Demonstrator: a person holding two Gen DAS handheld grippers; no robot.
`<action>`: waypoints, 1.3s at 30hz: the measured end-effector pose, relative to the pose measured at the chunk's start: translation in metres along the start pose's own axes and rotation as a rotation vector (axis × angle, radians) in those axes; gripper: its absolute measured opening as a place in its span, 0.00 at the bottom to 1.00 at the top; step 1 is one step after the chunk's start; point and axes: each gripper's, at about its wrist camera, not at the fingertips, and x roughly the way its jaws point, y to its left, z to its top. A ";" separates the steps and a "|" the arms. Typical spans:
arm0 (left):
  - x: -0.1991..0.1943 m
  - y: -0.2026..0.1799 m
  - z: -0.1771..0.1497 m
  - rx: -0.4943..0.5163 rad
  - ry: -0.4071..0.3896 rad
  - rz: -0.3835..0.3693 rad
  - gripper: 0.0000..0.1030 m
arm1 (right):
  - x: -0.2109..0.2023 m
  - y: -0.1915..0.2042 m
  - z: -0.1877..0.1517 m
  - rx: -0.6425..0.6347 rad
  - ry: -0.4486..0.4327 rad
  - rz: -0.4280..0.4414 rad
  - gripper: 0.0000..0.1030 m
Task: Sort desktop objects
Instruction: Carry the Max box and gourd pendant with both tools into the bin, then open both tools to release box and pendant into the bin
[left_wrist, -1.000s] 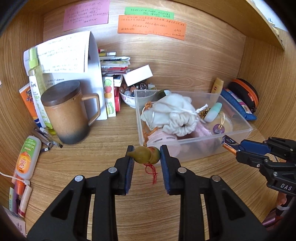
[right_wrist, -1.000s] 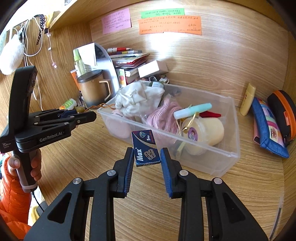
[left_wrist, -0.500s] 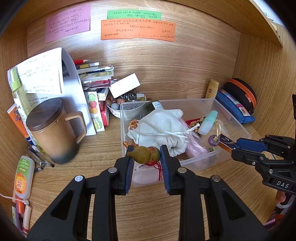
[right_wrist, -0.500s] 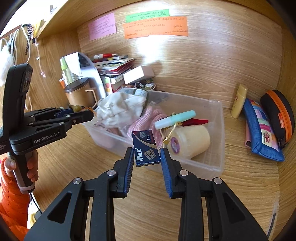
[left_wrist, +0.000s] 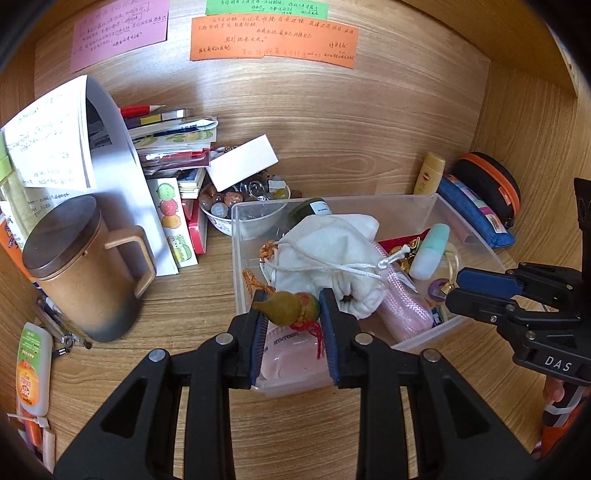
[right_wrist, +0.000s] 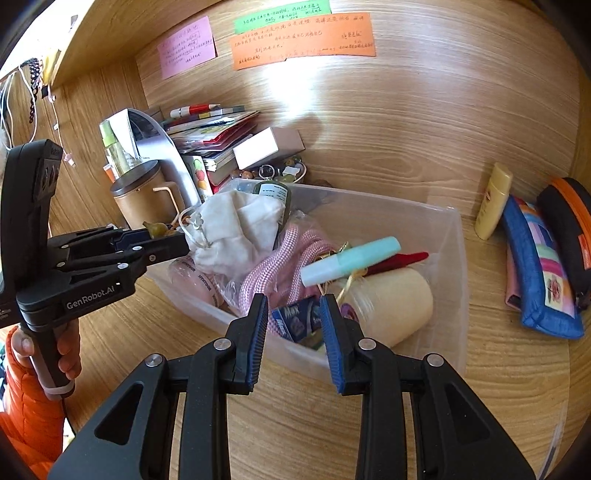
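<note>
A clear plastic bin (left_wrist: 236, 258) (right_wrist: 458, 258) stands on the wooden desk and holds a white drawstring pouch (left_wrist: 325, 254), pink rope, a mint tube and a cream roll. My left gripper (left_wrist: 291, 310) is shut on a small olive gourd charm (left_wrist: 286, 307) with a red tassel, over the bin's near left corner. My right gripper (right_wrist: 293, 317) is open over the bin's near wall. The blue Max box (right_wrist: 295, 319) lies loose inside the bin below its fingers.
A brown lidded mug (left_wrist: 81, 273), leaning papers, stacked books and a bowl of beads (left_wrist: 240, 206) stand at the back left. A yellow tube (right_wrist: 493, 201), a blue pouch (right_wrist: 539, 273) and an orange-black case sit to the right. A lotion tube (left_wrist: 33, 369) lies near left.
Both grippers moved forward over the bin. My right gripper opened and the blue Max box dropped into the bin. My left gripper still holds the gourd.
</note>
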 end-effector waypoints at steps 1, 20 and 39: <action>0.002 -0.001 0.001 0.003 0.001 0.000 0.27 | 0.001 0.000 0.001 0.000 0.001 0.001 0.26; -0.004 -0.004 -0.005 0.025 0.002 0.016 0.51 | -0.008 0.005 0.003 -0.014 -0.012 -0.034 0.28; -0.045 -0.021 -0.010 0.064 -0.085 0.084 0.91 | -0.045 0.004 -0.007 -0.005 -0.097 -0.172 0.72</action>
